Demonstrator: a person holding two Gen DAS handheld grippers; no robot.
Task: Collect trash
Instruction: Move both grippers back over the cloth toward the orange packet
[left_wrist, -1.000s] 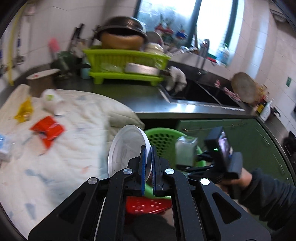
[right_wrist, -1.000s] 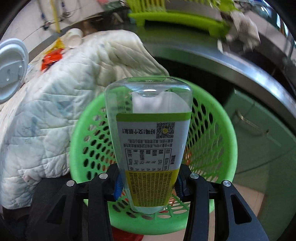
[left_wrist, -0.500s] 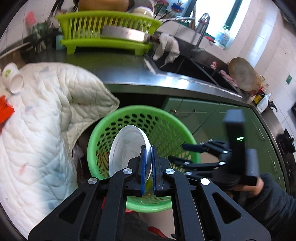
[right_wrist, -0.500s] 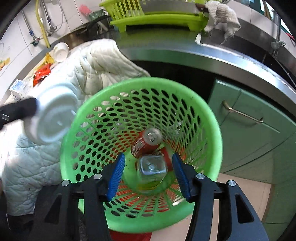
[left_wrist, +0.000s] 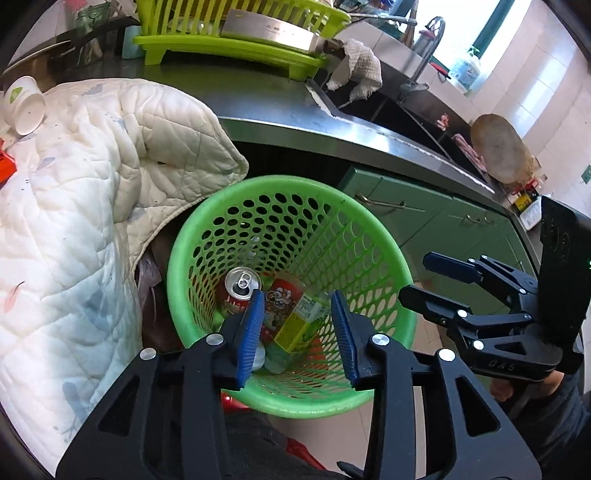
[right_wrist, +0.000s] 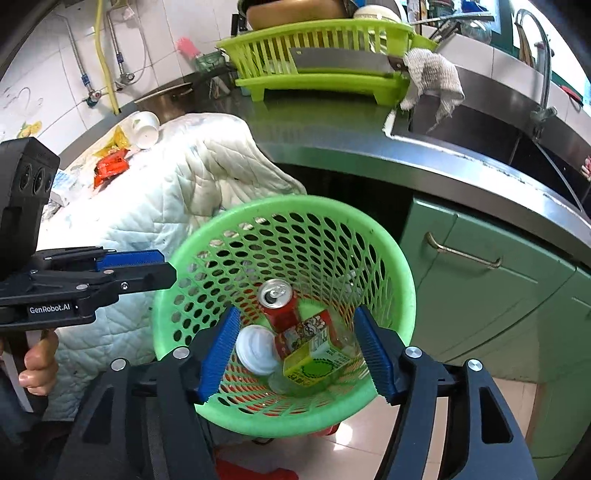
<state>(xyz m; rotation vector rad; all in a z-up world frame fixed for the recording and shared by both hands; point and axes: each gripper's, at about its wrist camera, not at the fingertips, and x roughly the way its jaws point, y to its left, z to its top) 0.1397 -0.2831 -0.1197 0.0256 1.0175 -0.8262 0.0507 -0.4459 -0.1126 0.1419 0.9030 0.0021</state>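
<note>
Both hand-held grippers, left (left_wrist: 297, 332) and right (right_wrist: 299, 350), were held spread and empty over the green perforated basket (right_wrist: 391, 266), where a red can (right_wrist: 275, 295), white lid (right_wrist: 256, 349) and bottle (right_wrist: 317, 360) were seen.

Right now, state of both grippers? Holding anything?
Left gripper: open, holding nothing, above the green perforated plastic basket.
Right gripper: open, holding nothing, above the same basket.

quilt (left_wrist: 92, 192) and cup (left_wrist: 24, 105) on counter (left_wrist: 280, 110)
</note>
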